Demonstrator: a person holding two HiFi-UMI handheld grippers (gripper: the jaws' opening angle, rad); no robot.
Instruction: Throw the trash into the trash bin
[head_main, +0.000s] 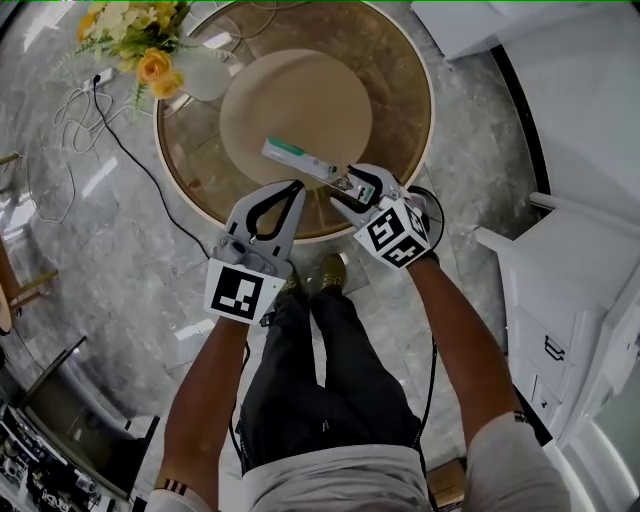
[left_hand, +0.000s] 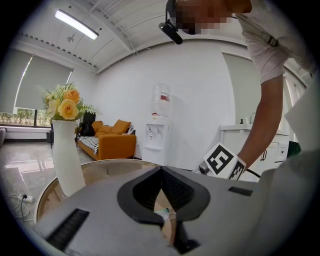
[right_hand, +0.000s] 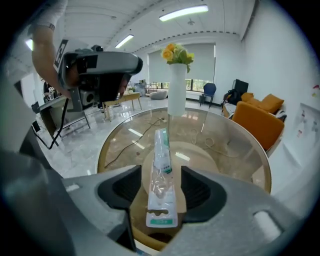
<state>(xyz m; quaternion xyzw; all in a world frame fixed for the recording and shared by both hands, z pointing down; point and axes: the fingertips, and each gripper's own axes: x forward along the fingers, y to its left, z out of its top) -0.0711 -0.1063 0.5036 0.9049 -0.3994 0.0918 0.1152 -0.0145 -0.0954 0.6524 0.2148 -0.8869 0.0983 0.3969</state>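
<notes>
The round glass table (head_main: 405, 70) fills the far half of the head view, with a tan disc-shaped base showing through the top. A white vase (head_main: 205, 75) of yellow flowers stands at its far left edge, well apart from the work, so it is no obstacle to either hand.

The left gripper (head_main: 298, 186) hangs over the table's near edge, just left of the other gripper. Its jaws are together and nothing is between them. It looks to be kept as a spare hand, close enough to help but out of the pickup's way.

The right gripper (head_main: 347, 185) is tilted down toward the glass at the near edge. Its jaws stand wide apart, one on each side of the trash, and neither pad presses on it. In its own view, the right gripper (right_hand: 161, 172) is lined up with the packet's length, probably so the jaws can close across the narrow width.

The trash is a long clear plastic packet (head_main: 300, 158) with green and white print. It lies flat on the glass, its hang-tab end nearest the person and the rest pointing away toward the table's middle. The packet (right_hand: 161, 195) has not been lifted yet.

No trash bin appears in any view, so which way the packet must be carried cannot be judged.
</notes>
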